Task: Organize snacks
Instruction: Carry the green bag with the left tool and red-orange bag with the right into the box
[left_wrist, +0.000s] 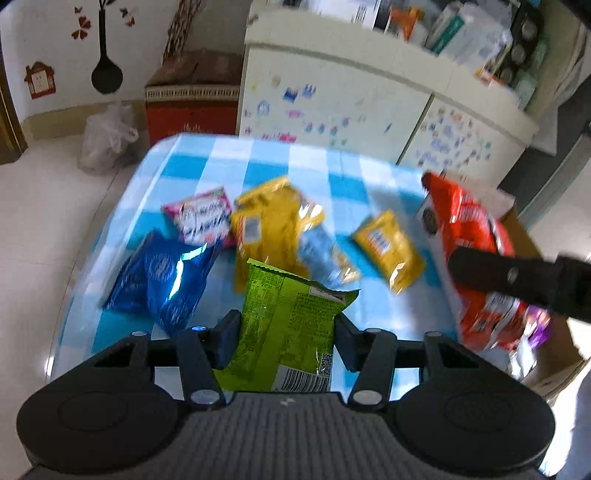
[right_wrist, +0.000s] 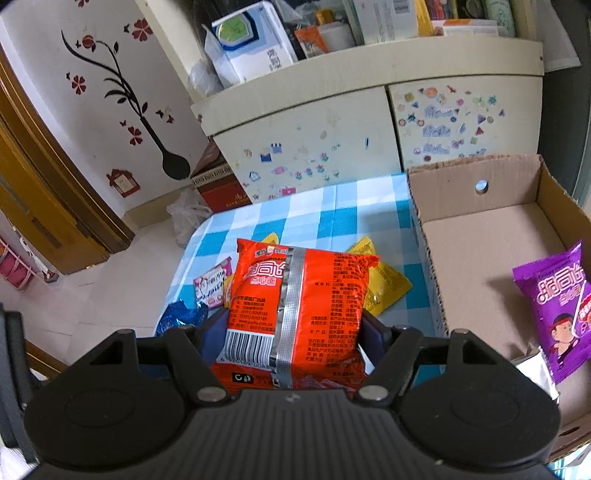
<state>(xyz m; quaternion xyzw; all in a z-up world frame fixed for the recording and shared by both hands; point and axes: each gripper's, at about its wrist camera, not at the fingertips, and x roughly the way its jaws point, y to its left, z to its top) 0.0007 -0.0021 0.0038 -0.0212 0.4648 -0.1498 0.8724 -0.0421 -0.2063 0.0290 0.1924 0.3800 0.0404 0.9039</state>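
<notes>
Gripping a green snack bag (left_wrist: 291, 325) across its middle, the left gripper (left_wrist: 286, 334) is holding it clear of the checked surface (left_wrist: 266, 162), its pads pressing the crinkled sides so the bag is standing upright between them. Beyond it, going left to right, a blue packet (left_wrist: 162, 280), a pink-and-white packet (left_wrist: 201, 218), a large yellow bag (left_wrist: 269, 225) and a small yellow packet (left_wrist: 389, 249) are lying loose on the cloth, seemingly waiting to be sorted. Further right, the right gripper (right_wrist: 293, 328) is clamping an orange noodle packet (right_wrist: 299, 306) by its lower half, barcode towards the camera, and is holding it above the surface just left of the cardboard box (right_wrist: 476, 188). That open box is sitting at the right edge, probably serving as the collecting place, since a purple packet (right_wrist: 554, 310) is already lying inside against its near right corner. Both bags are being held by their bodies rather than their sealed ends, likely to keep them from swinging on the way to the box.
</notes>
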